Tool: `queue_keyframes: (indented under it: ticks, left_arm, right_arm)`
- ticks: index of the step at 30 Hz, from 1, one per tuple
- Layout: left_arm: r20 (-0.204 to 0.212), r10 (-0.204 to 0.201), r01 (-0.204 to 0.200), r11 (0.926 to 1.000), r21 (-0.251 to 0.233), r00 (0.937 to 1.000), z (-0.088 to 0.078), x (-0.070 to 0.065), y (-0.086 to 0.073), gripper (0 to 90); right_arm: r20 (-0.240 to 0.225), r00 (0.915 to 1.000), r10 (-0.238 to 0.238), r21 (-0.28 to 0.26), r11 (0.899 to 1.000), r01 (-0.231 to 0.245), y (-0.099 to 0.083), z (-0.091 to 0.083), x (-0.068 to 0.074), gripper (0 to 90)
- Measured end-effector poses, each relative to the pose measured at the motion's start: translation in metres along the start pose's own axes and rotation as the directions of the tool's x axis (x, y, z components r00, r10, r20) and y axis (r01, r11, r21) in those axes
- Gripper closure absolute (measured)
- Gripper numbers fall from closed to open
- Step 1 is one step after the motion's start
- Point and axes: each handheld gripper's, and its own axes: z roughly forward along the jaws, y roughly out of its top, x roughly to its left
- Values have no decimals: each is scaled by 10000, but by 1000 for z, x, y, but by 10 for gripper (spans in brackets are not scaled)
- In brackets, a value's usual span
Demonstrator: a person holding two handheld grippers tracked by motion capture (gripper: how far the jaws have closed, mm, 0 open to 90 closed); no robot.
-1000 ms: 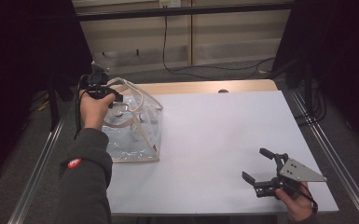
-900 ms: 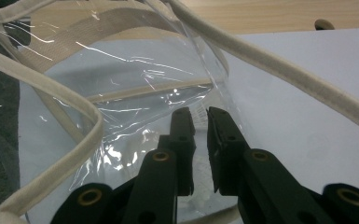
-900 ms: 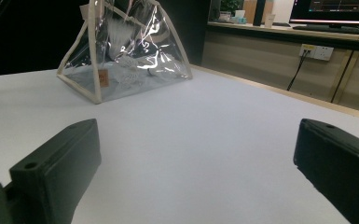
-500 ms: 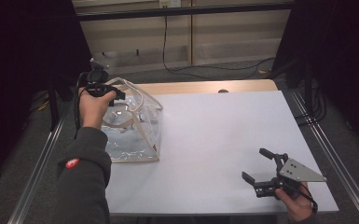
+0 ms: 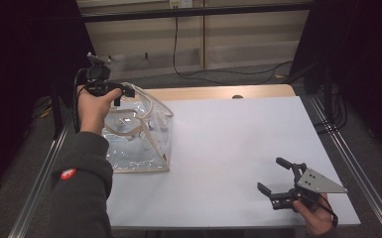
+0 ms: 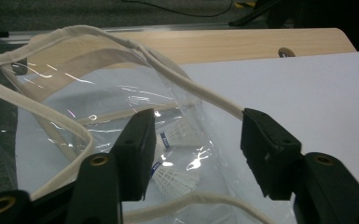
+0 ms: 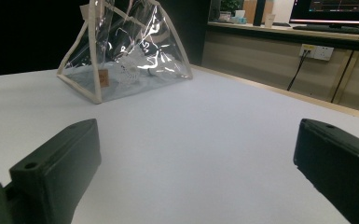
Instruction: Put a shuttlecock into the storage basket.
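A clear plastic bag (image 5: 139, 139) with cream trim and cream strap handles stands at the table's left. White shuttlecocks (image 6: 172, 175) lie inside it. My left gripper (image 5: 123, 93) hovers over the bag's top. Its jaws have just been opening and stand apart in the left gripper view (image 6: 196, 149). A cream strap (image 6: 182, 84) loops past the jaws and another runs low between them, with neither pad pressing on it. My right gripper (image 5: 271, 174) rests near the front right corner, open and with nothing in it (image 7: 196, 158). It faces the bag (image 7: 126, 56) across the table.
A white sheet (image 5: 238, 139) covers the table. A strip of bare wood with a round hole (image 5: 236, 96) shows at the far edge. Metal rails (image 5: 347, 158) run along both sides, and cables (image 5: 198, 74) lie on the floor behind.
The left hand has lifted a little above the bag. The right hand and gripper have stayed where they were.
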Motion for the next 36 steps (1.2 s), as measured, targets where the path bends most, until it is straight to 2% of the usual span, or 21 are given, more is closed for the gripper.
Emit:
queue_keyframes:
  ticks: [5, 13, 16, 17, 20, 29, 35, 36]
  left_arm:
    - [53, 105, -105, 9999, -24, 9999, -5, -2, 0, 332]
    - [305, 111, -114, 9999, 91, 9995, -9, -7, -2, 247]
    - [428, 222, -229, 9996, 140, 9988, -10, -8, -3, 221]
    - [437, 132, -136, 9999, 89, 9990, -11, -10, -4, 214]
    - [603, 328, -342, 9992, 228, 9976, -15, -11, -6, 197]
    - [1082, 489, -513, 9985, 194, 9929, -24, -13, -16, 165]
    - [1250, 641, -675, 9975, 231, 9901, -26, -13, -24, 160]
    - [1226, 553, -576, 9982, 148, 9909, -26, -14, -25, 160]
  right_arm:
    - [25, 10000, -10, 10, 10000, 10, 0, 0, 0, 3]
    - [17, 10000, -23, 42, 10000, 23, 0, 0, -1, 3]
    - [-13, 10000, -13, 67, 10000, 13, 0, 1, -1, 3]
    - [-4, 10000, -20, 55, 10000, 20, 0, 1, -1, 3]
    - [43, 10000, 39, 28, 10000, -39, 0, 0, -1, 3]
    - [-9, 10000, -23, -3, 10000, 23, 1, 1, 0, 3]
    - [-67, 10000, -62, 15, 10000, 62, 1, 4, 1, 3]
    - [-69, 10000, -45, 31, 10000, 46, 1, 4, 1, 3]
